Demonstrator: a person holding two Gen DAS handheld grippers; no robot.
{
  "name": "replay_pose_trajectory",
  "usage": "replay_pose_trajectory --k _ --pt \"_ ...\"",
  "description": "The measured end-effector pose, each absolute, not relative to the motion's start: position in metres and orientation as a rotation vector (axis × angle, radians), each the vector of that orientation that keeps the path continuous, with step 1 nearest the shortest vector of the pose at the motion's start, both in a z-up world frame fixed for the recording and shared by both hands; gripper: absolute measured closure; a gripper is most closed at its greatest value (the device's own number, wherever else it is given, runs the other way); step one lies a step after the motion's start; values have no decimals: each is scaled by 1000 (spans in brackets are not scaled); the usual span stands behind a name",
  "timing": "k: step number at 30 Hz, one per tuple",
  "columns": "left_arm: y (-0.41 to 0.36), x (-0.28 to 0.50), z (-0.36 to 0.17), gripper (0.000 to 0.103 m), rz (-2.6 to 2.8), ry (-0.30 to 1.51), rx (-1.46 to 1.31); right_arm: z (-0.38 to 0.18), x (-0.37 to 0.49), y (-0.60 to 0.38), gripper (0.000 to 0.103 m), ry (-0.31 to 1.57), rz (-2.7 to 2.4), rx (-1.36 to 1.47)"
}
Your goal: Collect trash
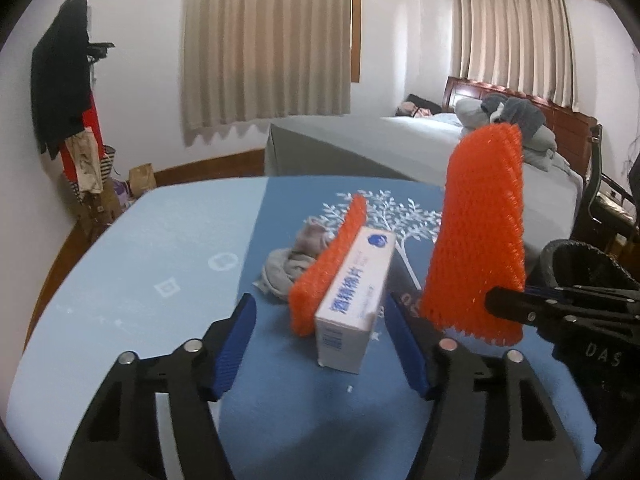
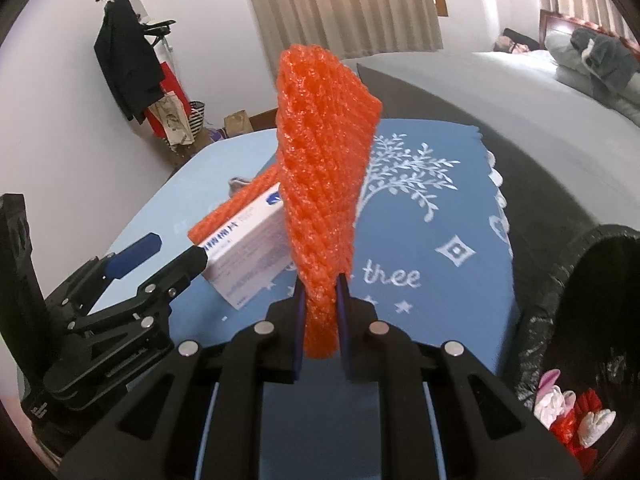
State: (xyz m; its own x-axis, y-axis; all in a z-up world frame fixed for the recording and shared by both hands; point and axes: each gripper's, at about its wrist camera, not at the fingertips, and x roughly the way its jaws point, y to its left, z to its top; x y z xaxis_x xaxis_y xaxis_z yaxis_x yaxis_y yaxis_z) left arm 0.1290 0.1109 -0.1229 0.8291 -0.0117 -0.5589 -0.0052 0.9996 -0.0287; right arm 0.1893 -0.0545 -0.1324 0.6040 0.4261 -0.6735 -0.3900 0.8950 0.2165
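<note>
My right gripper is shut on an orange foam net sleeve, holding it upright above the blue tablecloth; the sleeve also shows in the left wrist view. My left gripper is open, its blue pads on either side of the near end of a white carton box, not touching it. A second orange foam net leans against the box's left side. A crumpled grey cloth lies behind them. A black-lined trash bin stands at the right, with red and white scraps inside.
The table has a blue cloth with a white tree print. A bed stands behind it. A coat stand with clothes and bags is at the far left wall. The bin also shows at the right in the left wrist view.
</note>
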Motion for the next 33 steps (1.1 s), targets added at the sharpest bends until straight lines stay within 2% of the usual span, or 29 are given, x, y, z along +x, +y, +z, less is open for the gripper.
replay_pose_trajectory --k 8,13,16,23,27,33 --pt "99 134 -131 48 -3 642 -21 -133 189 -66 90 794 460 65" --pt "95 136 -131 60 -17 653 -21 -134 188 -71 90 792 457 73" --pt "91 137 -130 63 -47 653 -28 -133 188 -74 90 791 454 78" --pt "81 137 -128 63 -105 642 -24 -128 187 -85 90 776 436 86" --pt "80 149 -132 58 -123 667 -27 -129 187 -89 90 778 426 90" --pt "72 165 -134 57 -135 688 -19 -130 187 -91 90 785 413 97"
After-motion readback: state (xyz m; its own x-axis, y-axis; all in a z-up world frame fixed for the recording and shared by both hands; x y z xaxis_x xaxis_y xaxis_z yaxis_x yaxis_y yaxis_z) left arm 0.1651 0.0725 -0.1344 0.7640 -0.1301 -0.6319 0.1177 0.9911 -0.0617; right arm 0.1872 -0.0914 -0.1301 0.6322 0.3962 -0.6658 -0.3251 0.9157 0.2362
